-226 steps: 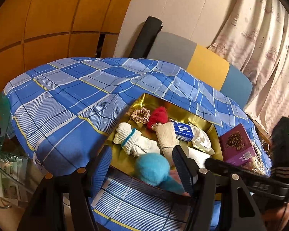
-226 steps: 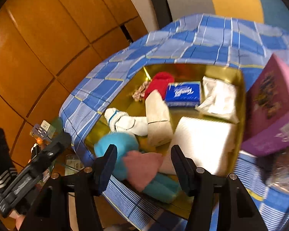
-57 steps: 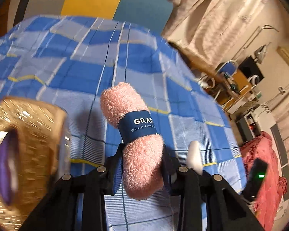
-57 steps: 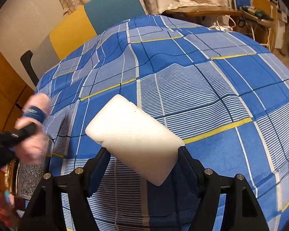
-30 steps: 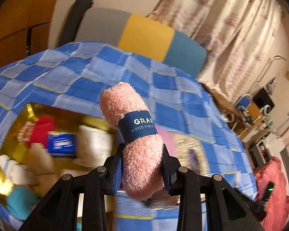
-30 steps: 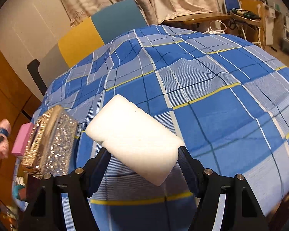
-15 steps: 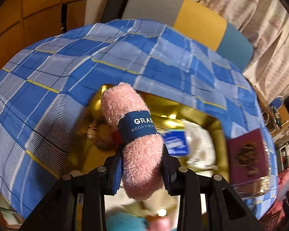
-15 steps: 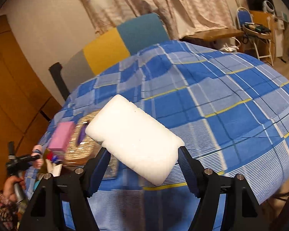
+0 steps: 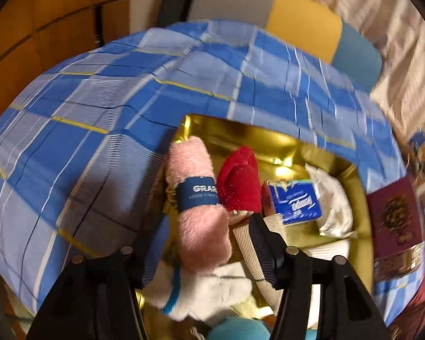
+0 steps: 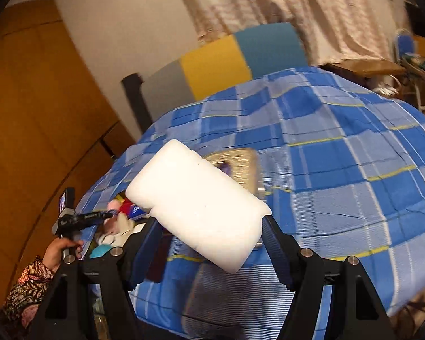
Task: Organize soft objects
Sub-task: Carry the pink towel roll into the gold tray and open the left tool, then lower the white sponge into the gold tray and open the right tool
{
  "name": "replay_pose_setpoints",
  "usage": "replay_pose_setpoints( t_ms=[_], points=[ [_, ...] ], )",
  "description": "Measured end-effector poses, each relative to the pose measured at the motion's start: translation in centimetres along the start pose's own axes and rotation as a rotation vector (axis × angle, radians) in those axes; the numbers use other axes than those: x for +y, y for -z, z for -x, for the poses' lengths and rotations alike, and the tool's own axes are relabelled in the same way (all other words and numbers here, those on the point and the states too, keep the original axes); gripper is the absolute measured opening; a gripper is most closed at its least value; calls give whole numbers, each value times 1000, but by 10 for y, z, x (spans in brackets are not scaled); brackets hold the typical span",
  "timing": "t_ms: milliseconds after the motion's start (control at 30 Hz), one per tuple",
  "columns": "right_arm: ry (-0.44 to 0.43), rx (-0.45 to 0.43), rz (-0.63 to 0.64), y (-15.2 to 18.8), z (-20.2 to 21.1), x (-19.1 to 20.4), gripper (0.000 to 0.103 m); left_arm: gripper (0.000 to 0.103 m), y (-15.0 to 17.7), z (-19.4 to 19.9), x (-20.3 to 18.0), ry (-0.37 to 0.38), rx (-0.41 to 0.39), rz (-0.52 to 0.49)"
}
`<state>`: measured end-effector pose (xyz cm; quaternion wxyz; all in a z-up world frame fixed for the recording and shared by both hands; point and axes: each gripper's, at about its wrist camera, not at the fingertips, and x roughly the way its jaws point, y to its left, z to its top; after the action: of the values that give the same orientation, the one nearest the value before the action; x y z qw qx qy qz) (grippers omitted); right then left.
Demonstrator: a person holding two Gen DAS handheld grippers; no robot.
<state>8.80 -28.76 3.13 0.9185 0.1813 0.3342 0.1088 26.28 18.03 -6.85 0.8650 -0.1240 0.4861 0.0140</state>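
Note:
A pink towel roll [image 9: 198,206] with a dark blue band lies between the jaws of my left gripper [image 9: 204,226], over the left end of the gold tray [image 9: 283,141]. Those jaws are opening, and the pads stand clear of the roll. Beside it in the tray are a red cloth [image 9: 239,184], a blue tissue pack [image 9: 294,201], a white pouch [image 9: 331,198], a beige roll [image 9: 246,243] and white socks [image 9: 212,291]. My right gripper [image 10: 209,223] is shut on a white foam block [image 10: 198,201], held high above the blue checked cloth [image 10: 340,198].
A maroon box [image 9: 393,215] stands right of the tray. A glittery gold box [image 10: 238,164] sits on the cloth behind the foam block. The person's hand [image 10: 62,249] holds the left gripper at the lower left. A grey, yellow and teal chair back [image 10: 226,65] stands behind.
The left gripper swung back over the gold tray, came down, and its jaws spread off the pink roll. The right gripper rose with the foam block still held.

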Motion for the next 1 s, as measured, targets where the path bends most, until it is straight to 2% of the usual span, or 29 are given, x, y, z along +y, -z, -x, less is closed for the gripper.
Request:
replay_pose_setpoints(
  t_ms=[167, 333, 600, 767, 1000],
  points=[
    [-65, 53, 78, 3, -29, 41, 72, 59, 21, 50, 8, 59, -139, 90],
    [-140, 144, 138, 10, -71, 84, 72, 59, 45, 91, -4, 82, -238, 81],
    [-180, 232, 275, 26, -133, 155, 72, 59, 81, 100, -19, 67, -217, 82],
    [-160, 254, 333, 32, -169, 175, 73, 59, 100, 105, -16, 3, -217, 107],
    [-95, 267, 384, 31, -208, 190, 73, 59, 114, 111, -18, -113, -218, 77]
  ],
)
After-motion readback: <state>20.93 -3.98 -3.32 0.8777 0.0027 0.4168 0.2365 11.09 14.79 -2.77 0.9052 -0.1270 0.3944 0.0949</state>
